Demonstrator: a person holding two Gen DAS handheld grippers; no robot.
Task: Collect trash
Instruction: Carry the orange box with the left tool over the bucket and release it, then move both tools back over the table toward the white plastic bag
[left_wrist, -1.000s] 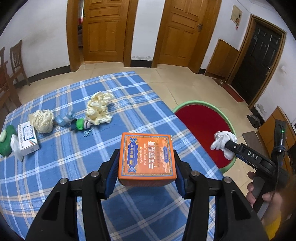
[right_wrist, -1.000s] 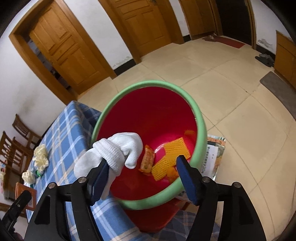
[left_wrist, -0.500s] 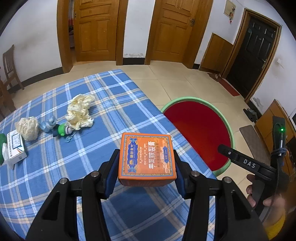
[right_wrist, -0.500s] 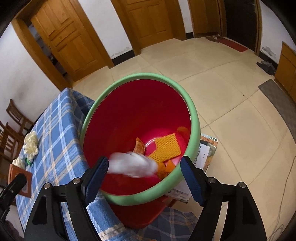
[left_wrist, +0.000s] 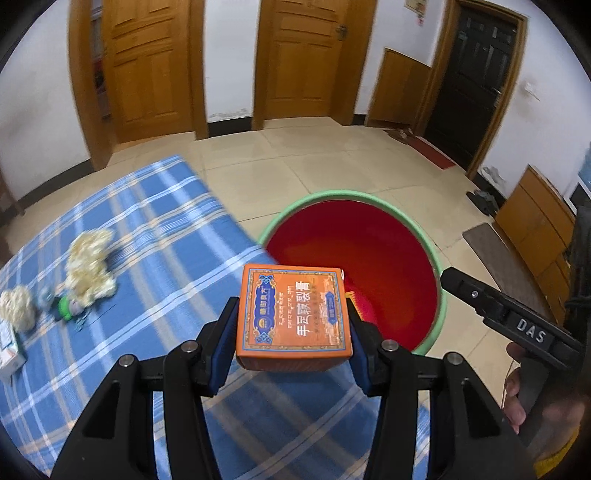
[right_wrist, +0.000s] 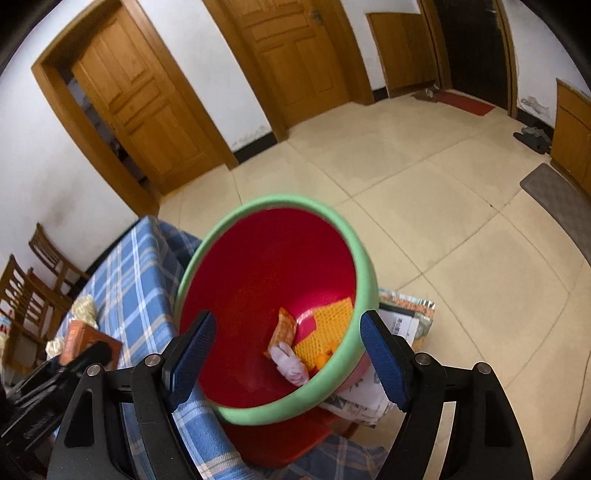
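Note:
My left gripper (left_wrist: 291, 328) is shut on an orange printed box (left_wrist: 293, 315), held above the table edge beside the red bin with a green rim (left_wrist: 354, 195). My right gripper (right_wrist: 286, 345) is open over the same bin (right_wrist: 277, 201) with nothing between its fingers. A white glove (right_wrist: 290, 363) lies at the bottom of the bin, beside an orange mesh piece (right_wrist: 327, 326) and a snack wrapper (right_wrist: 284, 328). From the right wrist view the orange box (right_wrist: 86, 341) shows at the left in the other gripper.
The blue plaid tablecloth (left_wrist: 147, 229) carries crumpled yellowish paper (left_wrist: 88, 269), another wad (left_wrist: 16, 308), a small green item (left_wrist: 64, 308) and a white box (left_wrist: 7, 347). Papers (right_wrist: 402, 325) lie on the tiled floor by the bin. Wooden chairs (right_wrist: 33, 284) stand at the left.
The right gripper let go of the white glove, which dropped into the bin, and then rose a little. The left gripper carried the orange box rightward toward the bin.

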